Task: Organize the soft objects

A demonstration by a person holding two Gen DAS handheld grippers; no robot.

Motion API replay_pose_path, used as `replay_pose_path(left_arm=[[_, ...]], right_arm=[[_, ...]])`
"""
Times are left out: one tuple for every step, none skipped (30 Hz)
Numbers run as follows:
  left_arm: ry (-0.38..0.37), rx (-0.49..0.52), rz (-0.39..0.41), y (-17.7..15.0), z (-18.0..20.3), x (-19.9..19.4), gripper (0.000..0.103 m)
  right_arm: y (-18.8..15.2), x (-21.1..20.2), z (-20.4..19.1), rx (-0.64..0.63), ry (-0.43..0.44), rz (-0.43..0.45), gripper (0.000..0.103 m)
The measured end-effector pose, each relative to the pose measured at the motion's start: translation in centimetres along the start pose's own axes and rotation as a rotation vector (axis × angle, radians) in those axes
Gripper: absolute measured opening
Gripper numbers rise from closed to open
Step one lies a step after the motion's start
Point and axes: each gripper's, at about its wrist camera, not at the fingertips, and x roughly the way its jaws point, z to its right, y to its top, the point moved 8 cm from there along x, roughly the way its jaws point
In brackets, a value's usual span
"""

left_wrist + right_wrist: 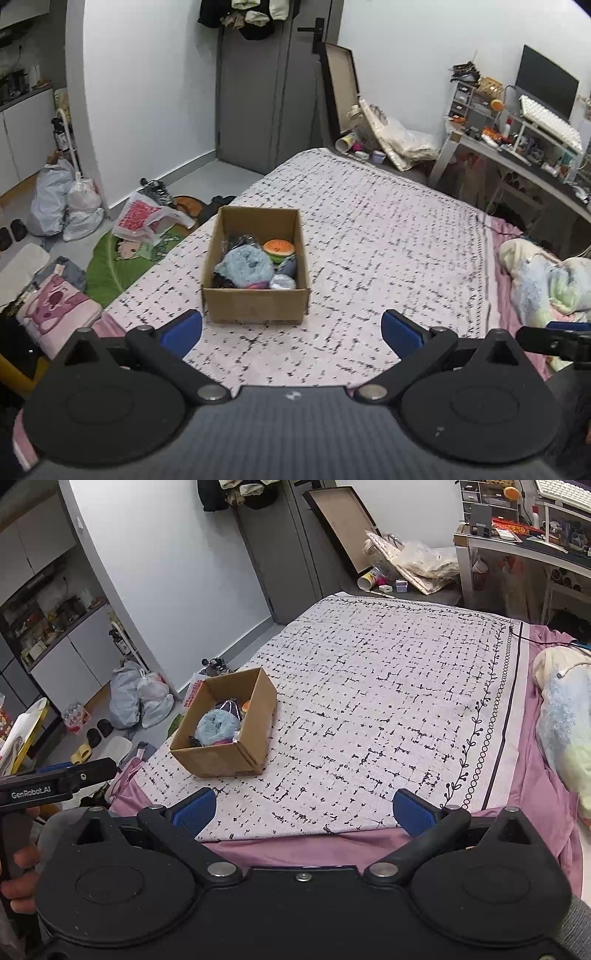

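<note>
Bedroom bed carries a cardboard box already filled with soft toys. Both the left hand-held gripper and right hand-held gripper are held apart, empty. Any remaining toy should be gripped gently at its middle.

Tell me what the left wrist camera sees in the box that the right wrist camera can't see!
Only the left wrist view shows the whole orange toy and a silvery ball at the box's near right corner. Only the right wrist view shows the leafy border along the blanket's edge and a hand holding the other tool. Both show the cardboard box on the bed, the fluffy blue toy inside, and open, empty tongs: left tongs, right tongs.
</note>
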Motion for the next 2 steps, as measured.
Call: replay_pose_path(left_arm=[[-0.007,0.003,0.005,0.11,0.14,-0.07,0.102],[-0.012,0.008,0.008,0.20,0.24,-0.10,0.102]], right_arm=[[0.00,-0.01,0.03,0.000,0.000,0.000,0.103],[0.00,-0.01,0.03,0.000,0.001,0.000,0.103]])
